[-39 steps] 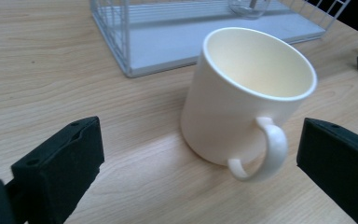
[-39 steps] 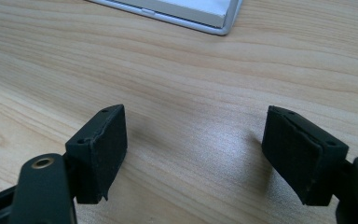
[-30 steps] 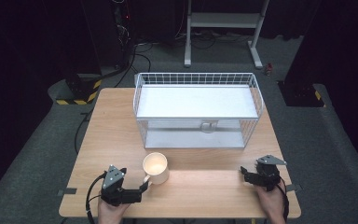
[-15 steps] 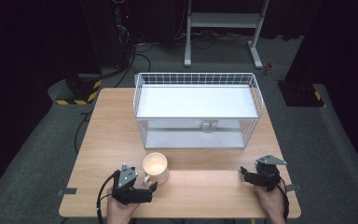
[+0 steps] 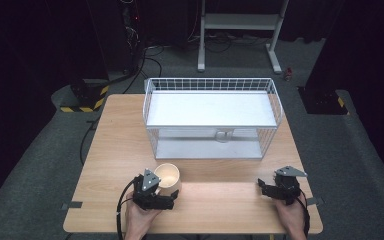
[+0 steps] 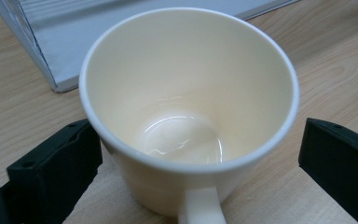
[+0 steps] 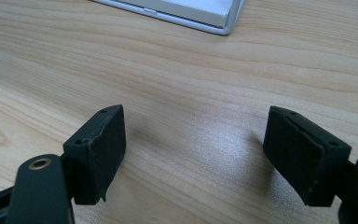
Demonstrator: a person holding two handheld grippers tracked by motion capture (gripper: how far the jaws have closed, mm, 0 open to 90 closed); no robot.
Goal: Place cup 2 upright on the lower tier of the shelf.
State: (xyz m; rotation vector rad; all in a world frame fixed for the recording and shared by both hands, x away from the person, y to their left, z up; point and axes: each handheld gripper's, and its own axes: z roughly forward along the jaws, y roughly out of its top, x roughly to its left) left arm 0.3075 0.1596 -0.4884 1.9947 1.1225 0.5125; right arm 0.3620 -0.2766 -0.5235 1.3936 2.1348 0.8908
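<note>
The left gripper [image 5: 172,196] has slid in from eight o'clock; its wide-spread jaws now flank the cream mug [image 6: 186,116], the left one touching. The mug stands upright and empty, handle toward the gripper, near the table's [image 5: 110,150] front edge, bare wood to three o'clock. The right gripper [image 7: 191,154] stays wide open, holding nothing.

I note both tongs, left tongs [image 5: 172,196] and right tongs [image 5: 263,188]: black bodies, grey three-cornered top plates, trailing black cables, screw-holed jaws.
</note>
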